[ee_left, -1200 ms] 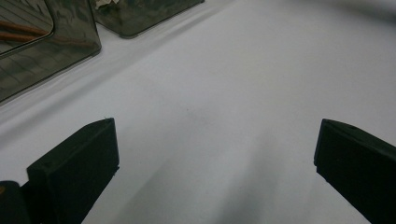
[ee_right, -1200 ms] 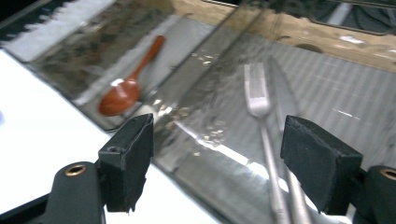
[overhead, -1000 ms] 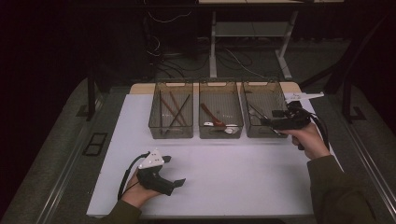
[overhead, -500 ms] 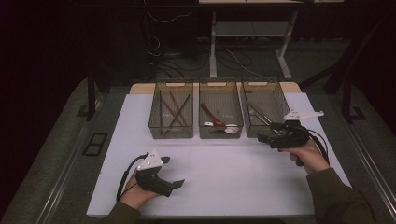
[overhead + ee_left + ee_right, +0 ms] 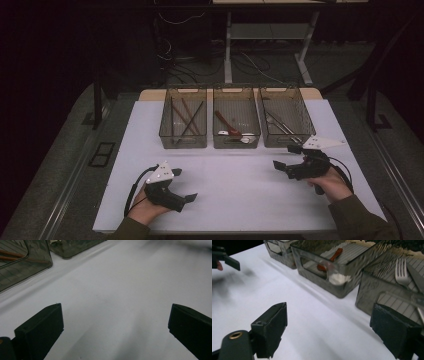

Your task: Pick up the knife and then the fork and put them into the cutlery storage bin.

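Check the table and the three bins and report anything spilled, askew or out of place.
Nothing stands out. The three bins sit in a straight row on the white mat: chopsticks in the left bin, spoons in the middle bin, fork and knife in the right bin. Nothing lies loose on the mat.

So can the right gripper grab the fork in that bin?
Probably yes. The right gripper is open and empty beside the right bin, whose top is open above the fork.

White table [image 5: 235, 190] bearing three smoky bins [image 5: 236, 140]
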`<state>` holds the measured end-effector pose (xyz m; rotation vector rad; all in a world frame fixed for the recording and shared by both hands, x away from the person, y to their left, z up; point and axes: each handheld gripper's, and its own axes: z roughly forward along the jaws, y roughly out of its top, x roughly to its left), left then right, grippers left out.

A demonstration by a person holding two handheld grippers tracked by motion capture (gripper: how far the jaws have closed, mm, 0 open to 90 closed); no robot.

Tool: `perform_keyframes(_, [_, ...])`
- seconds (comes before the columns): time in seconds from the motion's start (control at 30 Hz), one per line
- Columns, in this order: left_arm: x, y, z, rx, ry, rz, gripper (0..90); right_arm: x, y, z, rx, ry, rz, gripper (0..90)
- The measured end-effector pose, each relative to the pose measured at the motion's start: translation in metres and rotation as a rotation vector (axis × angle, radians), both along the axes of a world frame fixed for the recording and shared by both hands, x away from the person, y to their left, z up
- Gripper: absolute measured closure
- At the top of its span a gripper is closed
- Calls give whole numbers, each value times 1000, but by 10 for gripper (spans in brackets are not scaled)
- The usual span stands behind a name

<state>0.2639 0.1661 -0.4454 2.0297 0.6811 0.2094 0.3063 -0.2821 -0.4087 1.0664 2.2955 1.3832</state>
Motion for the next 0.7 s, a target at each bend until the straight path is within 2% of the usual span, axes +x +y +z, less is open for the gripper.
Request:
perform_keyframes(0.43, [-1,0,0,1,-2,2,0,-33,-13,-24,0,25,3,141])
perform_keyframes(0.7, [-2,-1,1,1,-1,4,0,-44,-16,-32,-9,25,23,141])
